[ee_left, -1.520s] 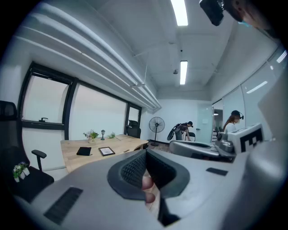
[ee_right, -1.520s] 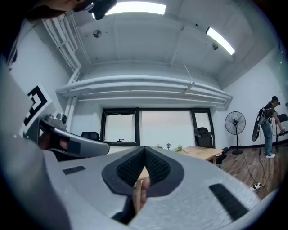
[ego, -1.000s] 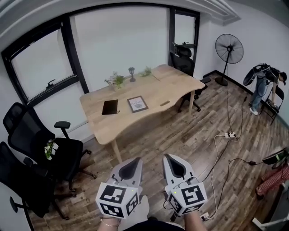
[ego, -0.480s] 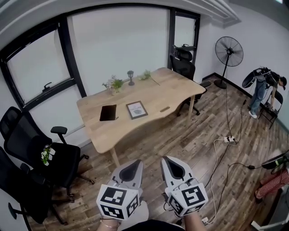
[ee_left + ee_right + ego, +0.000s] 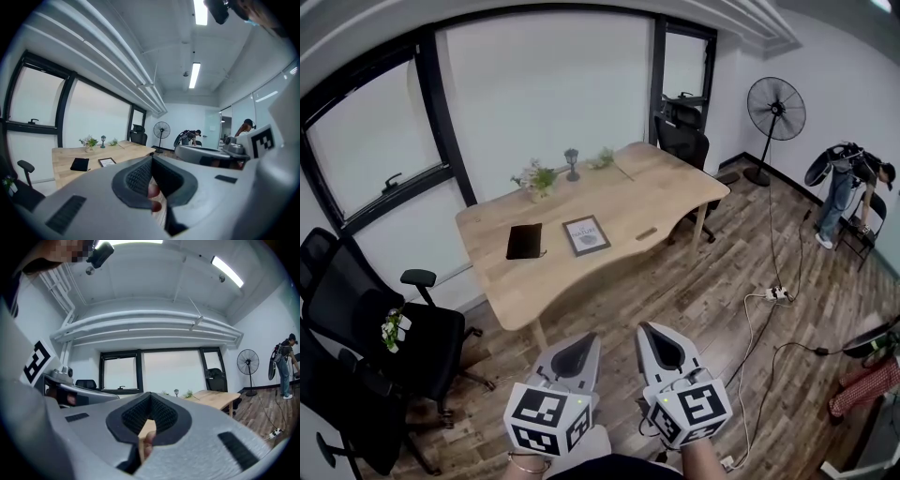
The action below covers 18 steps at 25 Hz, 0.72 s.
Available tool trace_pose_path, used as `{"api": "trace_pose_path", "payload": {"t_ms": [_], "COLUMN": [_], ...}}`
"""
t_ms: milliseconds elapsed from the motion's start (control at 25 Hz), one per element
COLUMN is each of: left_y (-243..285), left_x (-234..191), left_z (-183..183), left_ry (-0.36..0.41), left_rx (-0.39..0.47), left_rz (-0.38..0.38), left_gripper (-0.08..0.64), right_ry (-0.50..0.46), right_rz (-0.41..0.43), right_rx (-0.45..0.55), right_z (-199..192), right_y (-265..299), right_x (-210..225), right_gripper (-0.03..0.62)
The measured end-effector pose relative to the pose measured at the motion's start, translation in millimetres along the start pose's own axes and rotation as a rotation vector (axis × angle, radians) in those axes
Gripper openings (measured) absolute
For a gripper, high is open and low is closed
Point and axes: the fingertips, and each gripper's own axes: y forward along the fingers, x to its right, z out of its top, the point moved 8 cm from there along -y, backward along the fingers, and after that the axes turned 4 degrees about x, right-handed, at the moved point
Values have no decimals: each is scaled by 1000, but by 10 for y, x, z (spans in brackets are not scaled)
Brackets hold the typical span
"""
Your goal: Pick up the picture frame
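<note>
A person is holding a grey gripper in each hand, low in the head view, above a wood plank floor (image 5: 694, 291). The left gripper (image 5: 579, 345) is showing its jaws pressed together, gripping nothing. The right gripper (image 5: 654, 339) is showing the same, jaws closed and empty. Both are pointing toward a pale wooden table (image 5: 666, 187) standing well apart from them by the windows (image 5: 544, 84). The picture frame (image 5: 586, 235) is lying flat near the table's front edge, just beside a black notebook (image 5: 525, 241) on its left. A small potted plant (image 5: 536, 176) is sitting at the table's far edge. Black office chairs (image 5: 366, 309) are standing at the left, and a fan (image 5: 776, 105) is standing in the far right corner
</note>
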Motion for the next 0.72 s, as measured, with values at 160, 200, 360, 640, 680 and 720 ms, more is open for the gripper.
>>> {"api": "trace_pose_path", "payload": {"t_ms": [160, 200, 360, 640, 680, 720], "left_y": [58, 75, 154, 232, 243, 257], "left_x": [-170, -210, -339, -571, -616, -659], "left_z": [9, 13, 22, 46, 44, 42], "left_ry": [-6, -7, -5, -8, -11, -14], "left_rx": [-10, -9, -8, -2, -3, -3], "left_rz": [-11, -13, -24, -29, -28, -28], "left_gripper": [3, 3, 3, 3, 3, 3], "right_ry": [3, 1, -8, -17, -19, -22], "right_rz": [-9, -11, -20, -22, -23, -24], "right_rx": [-6, -7, -13, -14, -16, -19], "right_z": [-1, -6, -41, -57, -67, -76], "right_y": [160, 195, 335, 606, 645, 683], "right_x": [-34, -41, -47, -84, -93, -100], "right_gripper": [2, 2, 2, 2, 2, 2]}}
